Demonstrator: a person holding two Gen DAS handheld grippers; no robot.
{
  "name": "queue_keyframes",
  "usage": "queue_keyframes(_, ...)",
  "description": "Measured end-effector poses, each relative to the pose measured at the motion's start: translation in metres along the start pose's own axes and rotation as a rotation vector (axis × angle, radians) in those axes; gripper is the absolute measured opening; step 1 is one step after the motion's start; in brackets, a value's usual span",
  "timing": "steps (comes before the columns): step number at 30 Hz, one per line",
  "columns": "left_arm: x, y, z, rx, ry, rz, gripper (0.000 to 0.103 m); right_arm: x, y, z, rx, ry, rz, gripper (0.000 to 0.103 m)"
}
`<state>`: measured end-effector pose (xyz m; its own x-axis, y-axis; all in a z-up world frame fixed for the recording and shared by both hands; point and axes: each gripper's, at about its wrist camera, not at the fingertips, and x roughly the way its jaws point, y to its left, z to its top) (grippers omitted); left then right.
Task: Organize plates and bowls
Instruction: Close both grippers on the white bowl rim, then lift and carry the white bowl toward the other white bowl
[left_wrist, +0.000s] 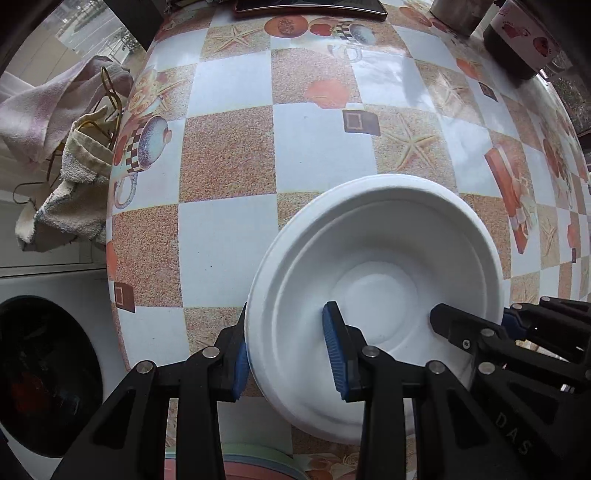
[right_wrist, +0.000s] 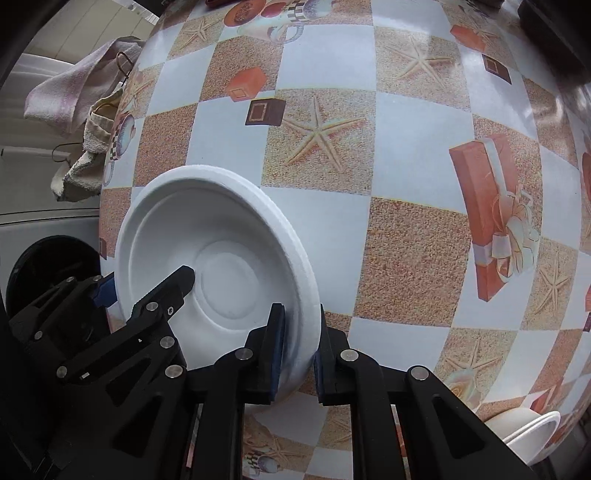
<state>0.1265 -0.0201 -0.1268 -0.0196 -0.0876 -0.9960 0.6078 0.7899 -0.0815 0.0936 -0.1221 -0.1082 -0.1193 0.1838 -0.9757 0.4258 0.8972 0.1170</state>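
A white foam bowl is held over the patterned table, and it also shows in the right wrist view. My left gripper straddles the bowl's left rim, one blue pad inside and one outside, with a wide gap between the fingers. My right gripper is shut on the bowl's right rim, pads pressed on both sides of it. The right gripper also shows in the left wrist view, and the left gripper in the right wrist view.
Stacked white bowls sit at the table's near right edge. Towels hang off the left side above a black round bin. A dark tray and jars stand at the far edge.
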Motion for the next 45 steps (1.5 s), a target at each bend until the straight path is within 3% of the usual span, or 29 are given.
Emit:
queue_keyframes(8,0.000,-0.052,-0.060,0.058,0.041,-0.024,0.039,-0.001,-0.031,-0.063,0.025,0.023,-0.030,0.015)
queue_keyframes(14,0.001,-0.084,-0.113,0.186,0.078,-0.029,0.042,0.005,-0.040,-0.109,0.005,0.065,-0.047,0.017)
queue_keyframes(18,0.003,-0.097,-0.131,0.248,0.103,-0.038,0.044,0.010,-0.042,-0.133,0.003,0.091,-0.041,0.017)
queue_keyframes(24,-0.001,-0.098,-0.137,0.273,0.128,-0.066,0.044,0.015,-0.043,-0.151,0.028,0.114,-0.019,0.017)
queue_keyframes(32,-0.031,-0.101,-0.152,0.350,0.071,-0.076,0.044,-0.009,-0.067,-0.168,0.059,0.075,0.004,0.018)
queue_keyframes(45,-0.089,-0.123,-0.112,0.486,-0.055,-0.082,0.044,-0.066,-0.112,-0.190,0.149,-0.053,0.007,0.018)
